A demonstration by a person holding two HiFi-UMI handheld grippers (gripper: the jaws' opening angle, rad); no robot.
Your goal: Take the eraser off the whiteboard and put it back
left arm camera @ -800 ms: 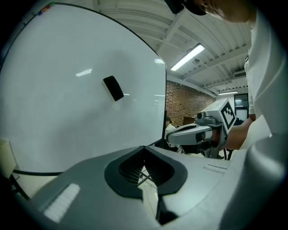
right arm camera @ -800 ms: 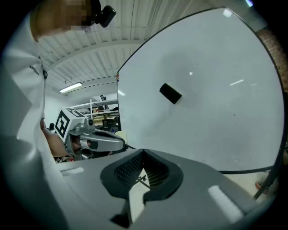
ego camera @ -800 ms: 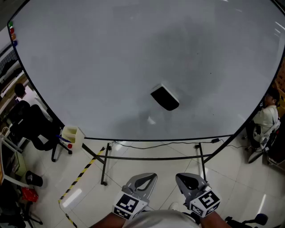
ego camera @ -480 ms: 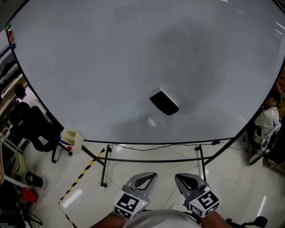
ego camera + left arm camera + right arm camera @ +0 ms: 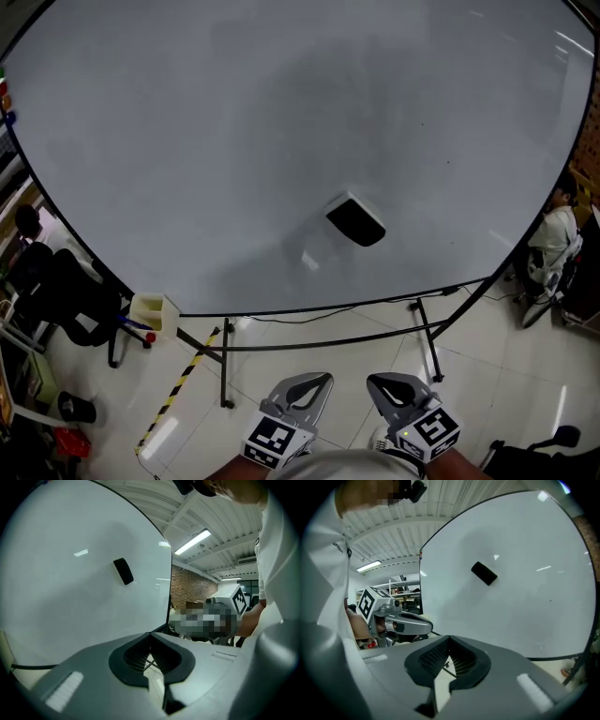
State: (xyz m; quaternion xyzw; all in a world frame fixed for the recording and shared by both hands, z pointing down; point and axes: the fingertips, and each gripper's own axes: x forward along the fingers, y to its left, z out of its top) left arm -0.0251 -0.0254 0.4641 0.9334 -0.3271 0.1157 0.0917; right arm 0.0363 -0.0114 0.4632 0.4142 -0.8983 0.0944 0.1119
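Note:
A black eraser [image 5: 355, 221] sticks to the large whiteboard [image 5: 234, 141], low and right of its middle. It also shows as a dark block in the left gripper view, the eraser [image 5: 123, 571], and in the right gripper view, the eraser [image 5: 484, 573]. Both grippers hang close to the person's body at the bottom of the head view, well short of the board. My left gripper [image 5: 302, 382] has its jaws together and empty. My right gripper [image 5: 392, 384] is shut too, with nothing in it.
The whiteboard stands on a black metal frame [image 5: 319, 333] over a tiled floor. A small cream tray [image 5: 153, 309] with markers hangs at its lower left. Yellow-black tape [image 5: 178, 384] runs on the floor. Chairs and a seated person [image 5: 553, 244] flank the board.
The head view has shifted a little, so the board and eraser sit slightly right and lower in the picture. Both grippers stay low and shut.

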